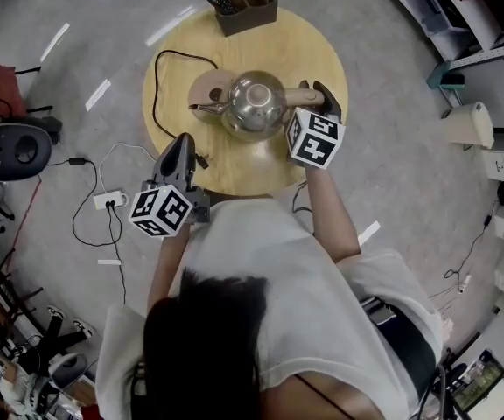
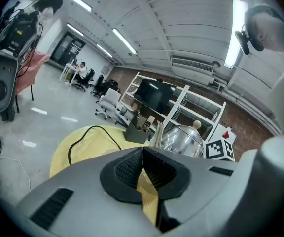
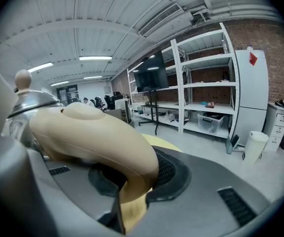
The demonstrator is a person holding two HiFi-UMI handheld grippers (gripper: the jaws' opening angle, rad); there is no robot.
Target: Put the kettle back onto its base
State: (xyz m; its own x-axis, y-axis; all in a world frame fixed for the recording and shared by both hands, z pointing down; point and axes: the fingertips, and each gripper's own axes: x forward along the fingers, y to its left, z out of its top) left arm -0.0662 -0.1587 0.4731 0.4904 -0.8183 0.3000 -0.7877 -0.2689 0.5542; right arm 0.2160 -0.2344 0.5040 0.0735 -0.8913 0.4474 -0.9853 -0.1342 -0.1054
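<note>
A stainless steel kettle (image 1: pixel 254 103) with a beige handle (image 1: pixel 303 97) hangs over the round wooden table (image 1: pixel 309 46). My right gripper (image 1: pixel 325 103) is shut on that handle. In the right gripper view the handle (image 3: pixel 88 132) fills the space between the pads, and the kettle's lid knob (image 3: pixel 22 79) shows at the left. The beige round base (image 1: pixel 208 88) lies on the table, partly hidden under the kettle's left side. My left gripper (image 1: pixel 182 147) is shut and empty over the table's near left edge. From the left gripper view the kettle (image 2: pixel 184 138) is ahead to the right.
A black cord (image 1: pixel 157 81) runs from the base over the table's left edge to a power strip (image 1: pixel 110 200) on the floor. A brown organizer box (image 1: pixel 245 9) with a remote stands at the table's far edge. A black appliance (image 1: pixel 16 151) sits on the floor at the left.
</note>
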